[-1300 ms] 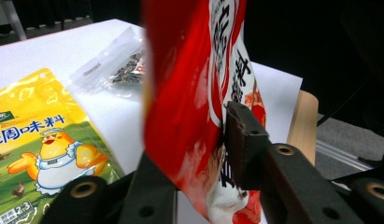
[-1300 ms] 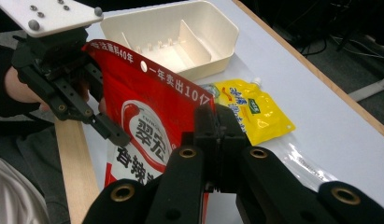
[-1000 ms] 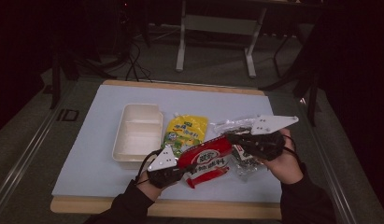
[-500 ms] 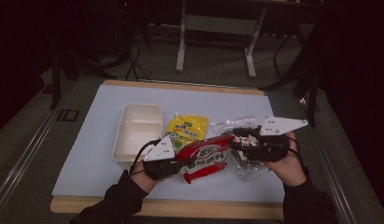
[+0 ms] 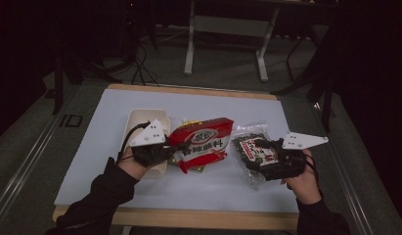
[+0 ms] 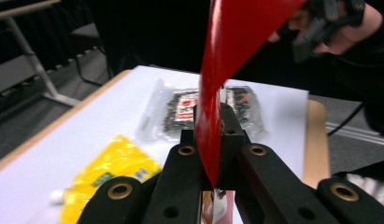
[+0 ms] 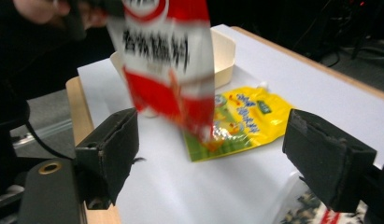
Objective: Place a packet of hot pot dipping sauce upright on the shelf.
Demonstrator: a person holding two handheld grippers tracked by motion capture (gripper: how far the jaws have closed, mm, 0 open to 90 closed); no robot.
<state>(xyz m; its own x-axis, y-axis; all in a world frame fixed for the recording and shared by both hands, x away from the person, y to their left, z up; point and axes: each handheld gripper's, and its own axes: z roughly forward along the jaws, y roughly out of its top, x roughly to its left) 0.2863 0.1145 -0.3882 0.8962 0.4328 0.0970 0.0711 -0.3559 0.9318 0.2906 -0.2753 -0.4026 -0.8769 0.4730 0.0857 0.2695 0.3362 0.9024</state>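
Three snack packets are in play, and one is off the surface: my left tongs are clamped on the edge of the red noodle packet, holding it up above the yellow packet, right beside the white compartment tray. My right tongs hang wide apart with nothing between them, over by the clear packet with dark contents, which lies flat on the surface. So the lift is done, as I read it; the placing isn't. The tray looks bare from where I see it, and none of the three packets is inside. Left to do, I'd say: carry the red packet across to the tray and let go, then deal with the yellow one and the dark one.
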